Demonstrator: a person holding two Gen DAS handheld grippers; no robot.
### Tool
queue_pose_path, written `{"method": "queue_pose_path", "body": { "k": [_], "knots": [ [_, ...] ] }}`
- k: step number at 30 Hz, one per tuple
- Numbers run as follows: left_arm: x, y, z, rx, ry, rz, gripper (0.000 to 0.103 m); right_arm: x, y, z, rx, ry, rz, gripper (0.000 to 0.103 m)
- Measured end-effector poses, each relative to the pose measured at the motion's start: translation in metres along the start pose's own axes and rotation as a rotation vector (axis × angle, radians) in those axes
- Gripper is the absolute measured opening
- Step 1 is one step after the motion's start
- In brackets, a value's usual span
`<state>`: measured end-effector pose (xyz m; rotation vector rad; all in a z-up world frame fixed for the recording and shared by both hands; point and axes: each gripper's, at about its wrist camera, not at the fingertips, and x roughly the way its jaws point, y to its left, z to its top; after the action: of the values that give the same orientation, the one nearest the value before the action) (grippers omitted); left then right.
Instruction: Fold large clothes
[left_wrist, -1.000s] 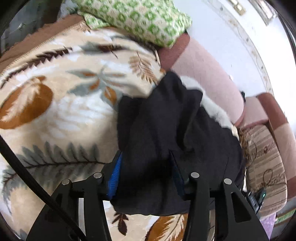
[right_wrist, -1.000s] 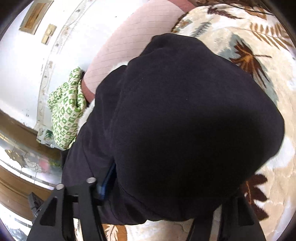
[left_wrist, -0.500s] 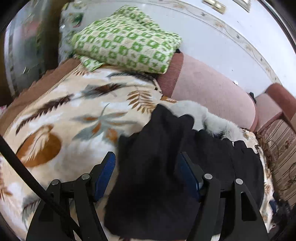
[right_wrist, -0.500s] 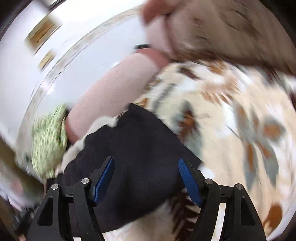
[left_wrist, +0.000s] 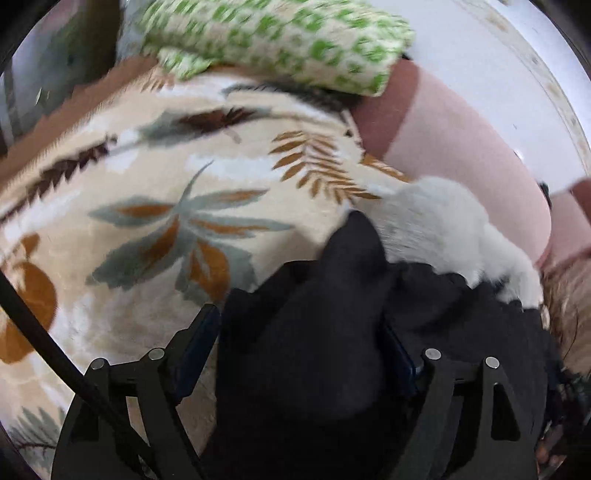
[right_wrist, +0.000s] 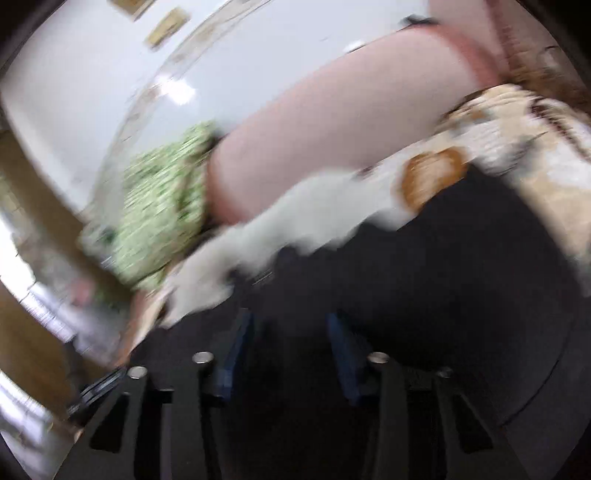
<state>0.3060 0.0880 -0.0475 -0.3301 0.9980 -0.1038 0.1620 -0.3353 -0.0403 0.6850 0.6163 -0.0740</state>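
One black garment (left_wrist: 314, 350), soft matte knit, white fleecy lining (collar?); one leaf-print plush blanket (left_wrist: 147, 206); one green-checked pillow (left_wrist: 280, 40). Left tongs (left_wrist: 301, 354) spread; right tongs (right_wrist: 290, 347) parted, blurred.

Left gripper (left_wrist: 299, 354) and right gripper (right_wrist: 291, 343), jaws apart.

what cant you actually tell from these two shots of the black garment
- Left wrist: whether the left gripper pinches the black garment; cloth covers the right pad.
- Left wrist: the garment's near edge, cut off by the frame bottom.
- Right wrist: motion blur hides whether the right gripper touches the cloth.
- Both views: the garment's type and fold state; the white fur is partly buried.
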Motion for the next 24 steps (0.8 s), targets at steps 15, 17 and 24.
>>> {"method": "queue_pose_path", "body": {
  "k": [15,17,24],
  "knots": [
    [-0.038,0.012,-0.005,-0.027,-0.063,-0.027,0.092,-0.059,-0.073,0.009,0.247,-0.177,-0.402,0.044],
    [-0.068,-0.003,-0.012,0.047,-0.173,0.074,0.092,-0.071,-0.063,0.006,0.224,-0.203,-0.411,0.048],
    [-0.19,-0.04,-0.069,0.216,-0.571,0.288,0.093,-0.117,0.014,-0.013,0.044,-0.266,-0.309,0.069]
  ]
}}
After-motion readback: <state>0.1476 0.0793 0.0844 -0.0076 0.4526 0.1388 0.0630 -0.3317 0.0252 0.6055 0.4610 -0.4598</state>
